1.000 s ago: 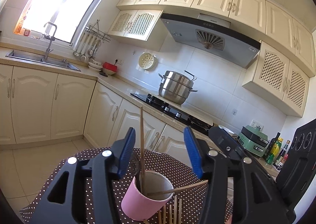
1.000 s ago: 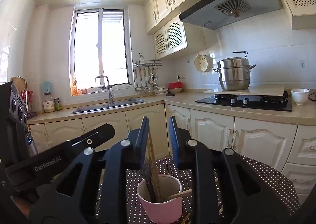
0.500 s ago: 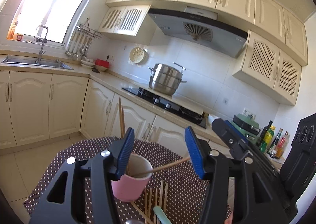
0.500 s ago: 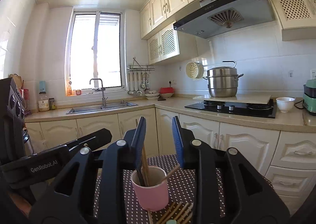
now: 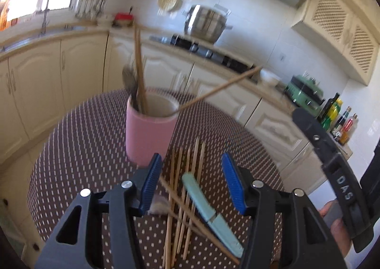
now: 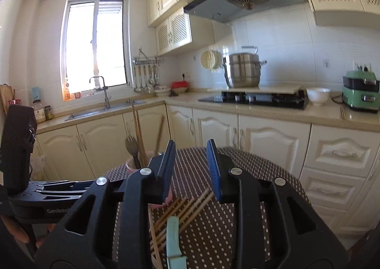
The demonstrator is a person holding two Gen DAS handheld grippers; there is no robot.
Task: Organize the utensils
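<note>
A pink cup (image 5: 150, 130) stands on the dotted table (image 5: 78, 150) and holds chopsticks (image 5: 139, 74) and a dark fork (image 6: 132, 150). Several loose wooden chopsticks (image 5: 187, 188) and a mint-green sheathed knife (image 5: 209, 212) lie in front of the cup. My left gripper (image 5: 192, 181) is open and empty, just above the loose pile. My right gripper (image 6: 191, 169) is open and empty, above the pile (image 6: 187, 209) and the knife (image 6: 173, 238), with the cup (image 6: 133, 164) partly hidden behind its left finger.
The right gripper's body (image 5: 332, 169) shows at the right of the left wrist view; the left gripper's body (image 6: 28, 188) shows at the left of the right wrist view. Kitchen cabinets (image 6: 261, 145), a stove (image 6: 256, 98) and a sink (image 6: 99, 110) stand behind the table.
Both grippers have pulled back from the cup and tilted down toward the table; the loose chopsticks and knife have come into view beneath them. The right jaws have opened wider.
</note>
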